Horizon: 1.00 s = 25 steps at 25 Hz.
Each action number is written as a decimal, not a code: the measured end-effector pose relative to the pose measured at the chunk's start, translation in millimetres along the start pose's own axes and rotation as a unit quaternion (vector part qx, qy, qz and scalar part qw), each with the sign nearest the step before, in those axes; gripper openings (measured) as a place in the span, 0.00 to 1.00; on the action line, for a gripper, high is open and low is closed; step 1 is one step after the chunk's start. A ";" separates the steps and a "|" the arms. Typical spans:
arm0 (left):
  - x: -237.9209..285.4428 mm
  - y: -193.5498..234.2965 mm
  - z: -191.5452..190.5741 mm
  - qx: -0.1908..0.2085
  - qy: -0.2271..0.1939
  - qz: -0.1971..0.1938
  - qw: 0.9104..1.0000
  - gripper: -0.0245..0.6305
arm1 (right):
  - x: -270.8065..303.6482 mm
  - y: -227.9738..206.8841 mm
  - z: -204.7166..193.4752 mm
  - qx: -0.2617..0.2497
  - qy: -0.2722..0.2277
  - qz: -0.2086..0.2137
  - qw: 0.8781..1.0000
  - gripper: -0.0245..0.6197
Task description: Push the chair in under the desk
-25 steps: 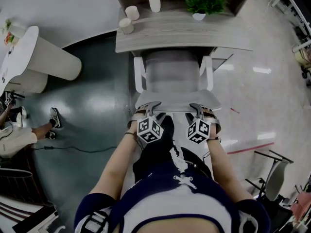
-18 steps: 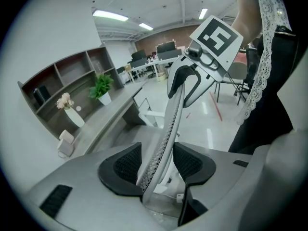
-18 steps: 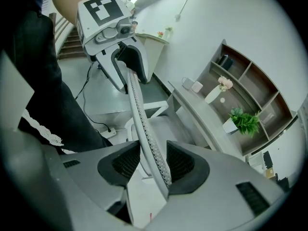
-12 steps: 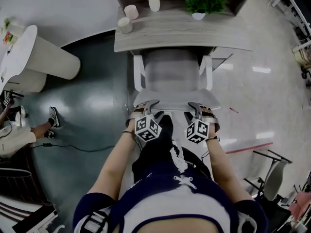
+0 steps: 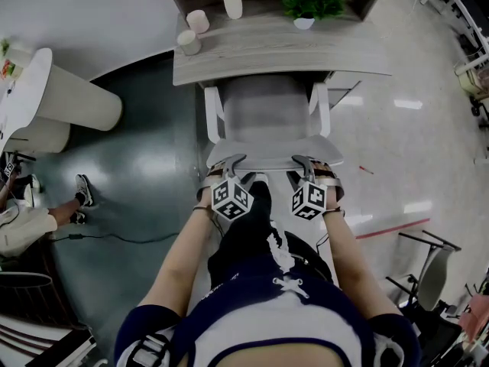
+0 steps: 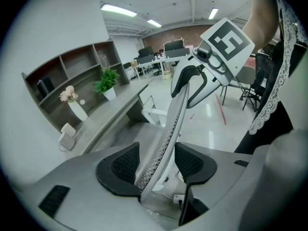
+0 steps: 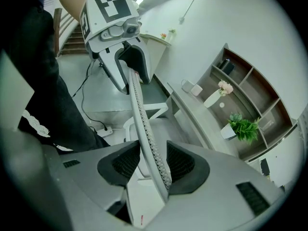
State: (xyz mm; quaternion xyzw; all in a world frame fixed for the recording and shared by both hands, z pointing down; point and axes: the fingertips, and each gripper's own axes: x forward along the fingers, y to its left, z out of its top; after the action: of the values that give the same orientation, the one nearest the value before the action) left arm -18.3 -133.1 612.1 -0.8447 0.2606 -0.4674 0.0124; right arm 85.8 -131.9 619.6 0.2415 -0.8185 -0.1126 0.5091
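Observation:
A grey chair [image 5: 263, 113] with white arms stands at the grey wooden desk [image 5: 306, 48], the front of its seat under the desk's edge. Its backrest's top rim [image 5: 267, 150] faces me. My left gripper [image 5: 234, 163] straddles that rim near its left end and my right gripper [image 5: 302, 163] near its right end. In the left gripper view the mesh rim [image 6: 168, 129] runs between the pads of the left gripper [image 6: 156, 163], whose jaws have just been opening; a gap shows beside one pad. In the right gripper view the rim [image 7: 142, 124] lies loosely between the right gripper's [image 7: 154, 163] pads.
On the desk stand a flower vase [image 5: 232, 6], a potted plant [image 5: 306, 2] and two small cups [image 5: 197, 21]. A white round table [image 5: 46, 90] and a seated person's feet [image 5: 80, 193] are at the left. A cable [image 5: 114, 235] crosses the floor. Another chair [image 5: 435, 274] stands at the right.
The desk and chair sit slightly higher and further left in the head view. Both grippers stay at the top of the backrest.

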 end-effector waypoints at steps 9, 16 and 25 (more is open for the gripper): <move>6.8 7.0 6.5 0.000 -0.001 0.002 1.000 0.39 | 4.9 -11.9 -3.9 0.001 0.003 0.007 1.000 0.29; 14.4 19.3 13.1 0.007 -0.008 0.007 1.000 0.39 | 12.8 -26.5 -6.0 0.012 0.013 0.019 1.000 0.29; 19.4 27.5 19.1 0.005 -0.012 0.001 1.000 0.38 | 17.2 -37.7 -7.7 0.012 0.017 0.024 1.000 0.29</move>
State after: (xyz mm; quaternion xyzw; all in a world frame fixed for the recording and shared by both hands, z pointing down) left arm -6.7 -169.9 609.2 -0.8501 0.2584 -0.4585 0.0203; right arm 96.9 -172.5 620.3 0.2298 -0.8166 -0.0868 0.5224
